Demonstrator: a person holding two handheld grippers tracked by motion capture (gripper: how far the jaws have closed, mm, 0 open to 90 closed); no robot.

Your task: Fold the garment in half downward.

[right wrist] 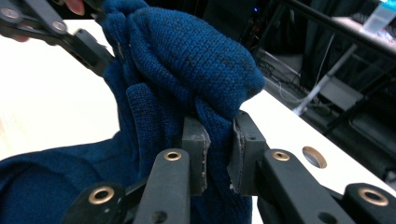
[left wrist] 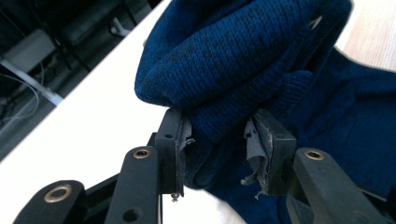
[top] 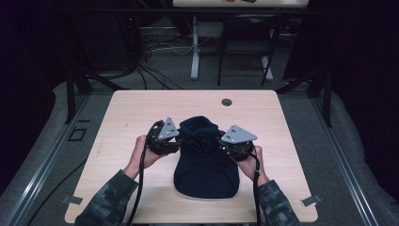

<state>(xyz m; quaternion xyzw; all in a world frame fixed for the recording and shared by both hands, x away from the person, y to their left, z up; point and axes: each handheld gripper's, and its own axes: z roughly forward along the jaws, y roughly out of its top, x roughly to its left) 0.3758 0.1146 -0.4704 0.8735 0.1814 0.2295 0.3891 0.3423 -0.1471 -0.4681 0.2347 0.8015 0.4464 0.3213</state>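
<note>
A dark blue knitted garment (top: 204, 167) lies in the middle of the wooden table (top: 136, 108), its far end bunched and lifted off the surface. My left gripper (top: 179, 142) holds that raised end from the left. In the left gripper view the knit (left wrist: 243, 51) fills the gap between the jaws of the left gripper (left wrist: 218, 142). My right gripper (top: 221, 142) holds the same bunch from the right. In the right gripper view the right gripper (right wrist: 219, 149) pinches a fold of the knit (right wrist: 187, 51), and the left gripper (right wrist: 70, 35) grips the cloth at top left.
A round cable hole (top: 227, 102) sits near the table's far edge, also the hole (right wrist: 314, 157) beside the right jaw. Behind the table stand the white leg (top: 195, 47) of another table and loose cables (top: 155, 44) on the floor. Metal rails run along both sides.
</note>
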